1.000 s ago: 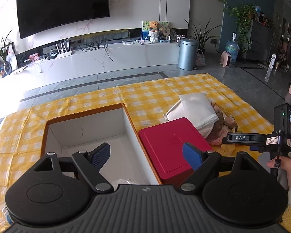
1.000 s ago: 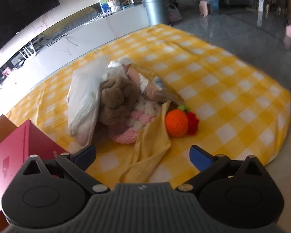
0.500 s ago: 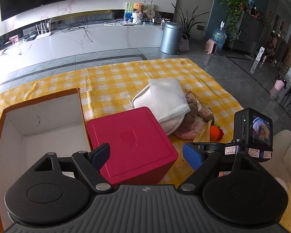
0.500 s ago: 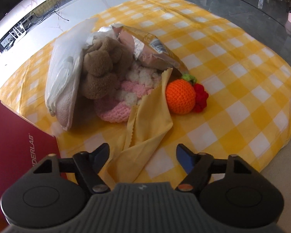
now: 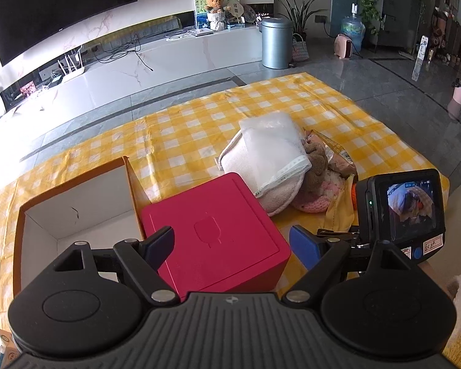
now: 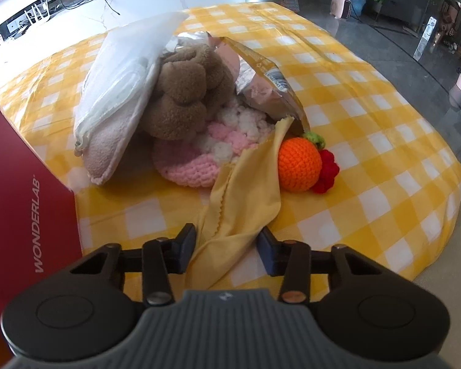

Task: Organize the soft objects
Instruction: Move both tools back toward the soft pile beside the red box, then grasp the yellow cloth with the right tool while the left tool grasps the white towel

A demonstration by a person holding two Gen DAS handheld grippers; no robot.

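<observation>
Yellow cloth point(image 6: 230, 215) runs lengthwise away from closing right gripper point(image 6: 226, 247), between its jaws; left gripper point(image 5: 230, 246) open.

Your bench point(image 6: 384, 141), under yellow checked cloth, carries a red box point(image 5: 218, 233), an open cardboard box point(image 5: 76, 206), a yellow cloth point(image 6: 242, 196), and piled soft things point(image 6: 184, 101).
</observation>
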